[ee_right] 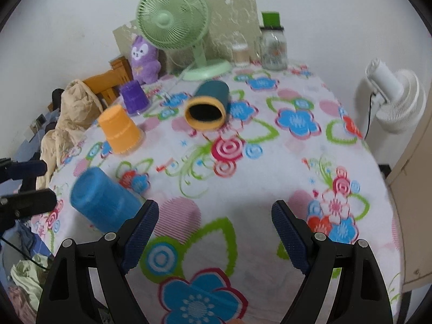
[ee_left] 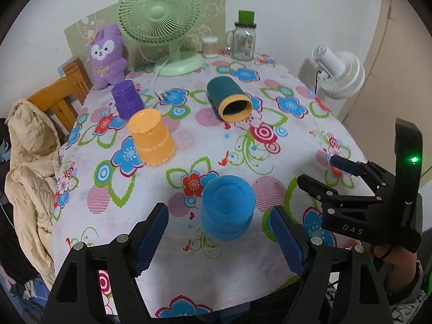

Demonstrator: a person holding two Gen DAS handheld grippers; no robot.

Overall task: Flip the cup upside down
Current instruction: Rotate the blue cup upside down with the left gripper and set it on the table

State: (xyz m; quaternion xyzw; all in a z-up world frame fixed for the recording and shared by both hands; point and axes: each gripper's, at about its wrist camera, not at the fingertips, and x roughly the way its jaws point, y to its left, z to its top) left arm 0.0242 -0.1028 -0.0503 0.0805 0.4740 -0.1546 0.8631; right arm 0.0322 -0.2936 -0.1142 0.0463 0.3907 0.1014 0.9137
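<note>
Lived-in home room, prob. dining corner. Round table w/ floral tablecloth [ee_left: 189, 270] under and ahead of the fingers. Far ahead by the wall: green desk fan [ee_left: 162, 16], purple plush toy [ee_left: 106, 56], glass mug jar [ee_left: 243, 41]. Off left of the fingers, wooden chair [ee_left: 62, 94] w/ beige jacket [ee_left: 32, 175] draped on it; off right, white floor fan [ee_left: 340, 73].

The blue cup [ee_left: 227, 210] stands upside down on the flowery cloth, near the front edge, bottom facing up. The orange cup [ee_left: 151, 140] and the purple cup [ee_left: 127, 103] stand upside down too, farther back on the left. The dark green cup [ee_left: 229, 103] with a yellow rim lies on its side, mouth open toward the front.
</note>
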